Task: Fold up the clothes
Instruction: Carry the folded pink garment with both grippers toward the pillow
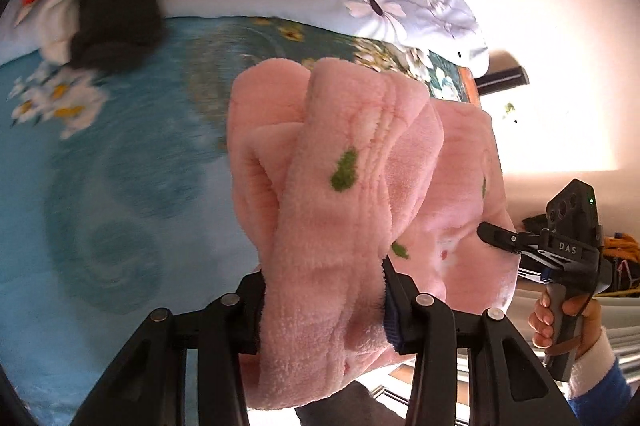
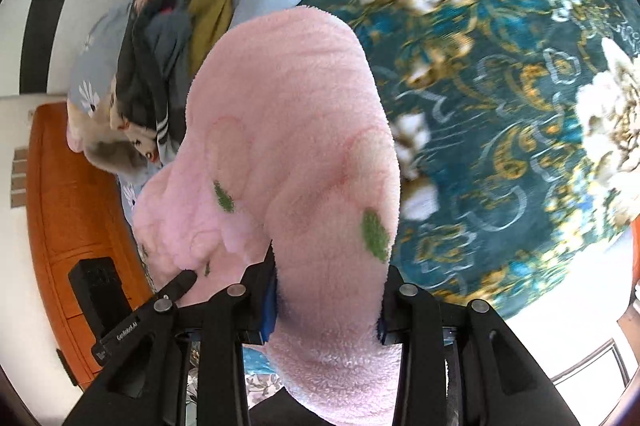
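Left gripper [image 1: 322, 306] pinches a thick bunch of the fluffy pink garment [image 1: 340, 186], held up in the air above the blue flowery bed [image 1: 100, 186]. Off to the side, the right gripper [image 1: 486, 232] bites the same cloth.

From the right wrist view, the right gripper [image 2: 326, 302] squeezes another fat fold of the pink garment [image 2: 288, 130], with the pile of other clothes [image 2: 168, 38] far back. The cloth looks bunched, so I think it could land lumpy or slip out crooked.

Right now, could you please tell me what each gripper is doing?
Left gripper: shut on the pink fleece garment.
Right gripper: shut on the same garment.
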Demonstrator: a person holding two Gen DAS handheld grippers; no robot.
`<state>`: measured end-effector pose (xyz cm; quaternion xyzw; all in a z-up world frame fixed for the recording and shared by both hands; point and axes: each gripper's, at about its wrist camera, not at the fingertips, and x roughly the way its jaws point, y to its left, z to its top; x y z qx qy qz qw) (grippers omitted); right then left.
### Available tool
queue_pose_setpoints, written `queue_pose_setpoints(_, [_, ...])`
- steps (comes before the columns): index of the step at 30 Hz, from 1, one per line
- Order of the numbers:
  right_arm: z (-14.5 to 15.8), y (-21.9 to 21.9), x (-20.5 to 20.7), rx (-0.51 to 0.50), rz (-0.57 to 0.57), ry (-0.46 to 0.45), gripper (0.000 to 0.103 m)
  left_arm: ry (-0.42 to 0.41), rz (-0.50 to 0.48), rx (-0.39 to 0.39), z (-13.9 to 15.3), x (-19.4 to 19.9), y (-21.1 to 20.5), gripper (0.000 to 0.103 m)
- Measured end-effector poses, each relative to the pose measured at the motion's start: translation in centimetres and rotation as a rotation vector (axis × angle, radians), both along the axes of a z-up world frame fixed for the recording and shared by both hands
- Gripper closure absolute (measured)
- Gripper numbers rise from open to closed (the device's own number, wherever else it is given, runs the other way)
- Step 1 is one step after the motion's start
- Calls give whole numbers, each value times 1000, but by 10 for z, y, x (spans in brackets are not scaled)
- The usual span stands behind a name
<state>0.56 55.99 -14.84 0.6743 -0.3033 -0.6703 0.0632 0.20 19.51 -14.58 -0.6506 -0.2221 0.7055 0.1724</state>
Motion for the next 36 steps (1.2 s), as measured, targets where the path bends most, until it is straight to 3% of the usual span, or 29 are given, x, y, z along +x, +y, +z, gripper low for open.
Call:
queue_pose_setpoints(6, [-14,101,-37,-47,33,15,65,-28,1,-50,-20,-45,112,57])
queue_pose_setpoints(9, [-20,155,-66,-63,75,34,65,-85,20,-49,-37,-72,163,56])
queue_pose_setpoints(15, [-26,250,-118,-80,88,42,65,-128,19,-62,-45,-119,237,56])
queue_pose_setpoints(20, [-34,300,-163,-77,117,40,65,-151,-4,-99,-63,-166,290,56])
queue_pose_setpoints(28, [-61,359,-242,-98,103,37,65,-192,60,-65,-86,-233,326,55])
queue_pose_setpoints(36, [-70,382,-297,-85,140,63,65,-156,70,-56,-98,-285,354,55])
